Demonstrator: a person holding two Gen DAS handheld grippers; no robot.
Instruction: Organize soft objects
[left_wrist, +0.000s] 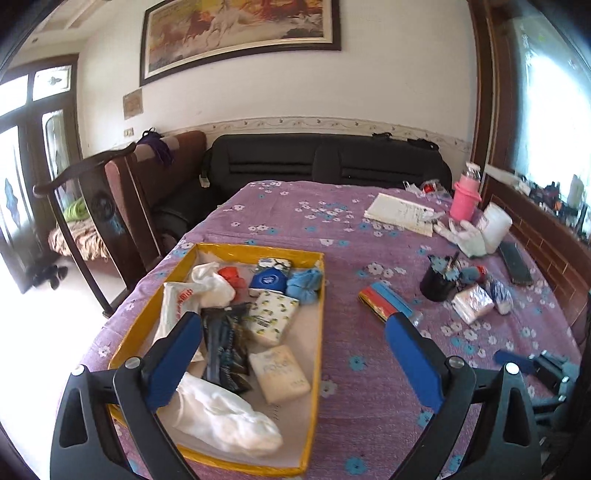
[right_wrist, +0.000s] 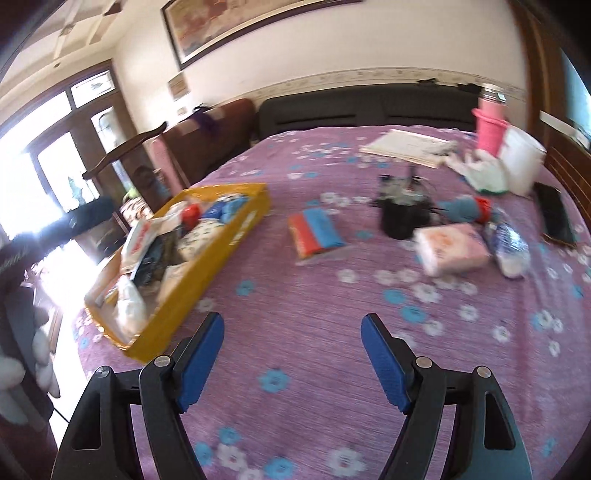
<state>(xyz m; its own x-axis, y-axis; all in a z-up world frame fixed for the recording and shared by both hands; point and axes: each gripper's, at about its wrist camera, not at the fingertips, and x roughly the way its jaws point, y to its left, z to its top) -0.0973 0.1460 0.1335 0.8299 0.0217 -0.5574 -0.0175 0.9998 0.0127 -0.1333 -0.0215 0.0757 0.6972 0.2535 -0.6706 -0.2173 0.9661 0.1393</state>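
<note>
Purple flowered cloth (left_wrist: 369, 369) covers the table, with clutter spread across it. The yellow tray (left_wrist: 317, 332) sits at the left, already packed: a white bag (left_wrist: 229, 421) at its near end, a dark foil packet (left_wrist: 225, 350), two tissue packs – one lemon-print (left_wrist: 271, 314), one plain cream (left_wrist: 280, 373) – plus a blue pouch (left_wrist: 269, 282), a crumpled blue cloth (left_wrist: 304, 286), something red (left_wrist: 232, 278) and a white printed plastic bag (left_wrist: 177, 302).

Outside the tray lies a flat red-and-blue packet (left_wrist: 384, 301) on the bare cloth, and further right a black cup (left_wrist: 437, 282) holding pens, a pink wrapped tissue pack (left_wrist: 472, 304) and a clear blue-printed packet (left_wrist: 500, 295). Behind these are a white rag (left_wrist: 467, 236), a white tub (left_wrist: 496, 225), a pink bottle (left_wrist: 465, 201), a notebook (left_wrist: 400, 214) and a dark phone (left_wrist: 515, 262) at the right edge. Nothing stands between the grippers and the loose packets but open cloth.

The left gripper (left_wrist: 293, 332) hangs over the tray's near end, blue pads spread wide, nothing between them. The right gripper (right_wrist: 291, 328) hovers over bare cloth, also spread and empty.

The left view looks down into the tray and catches the right gripper's blue tip at its lower right. The right view is blurred – it shows the tray's yellow side wall (right_wrist: 207, 266) from outside and a white-gloved hand (right_wrist: 22, 354) at far left.
</note>
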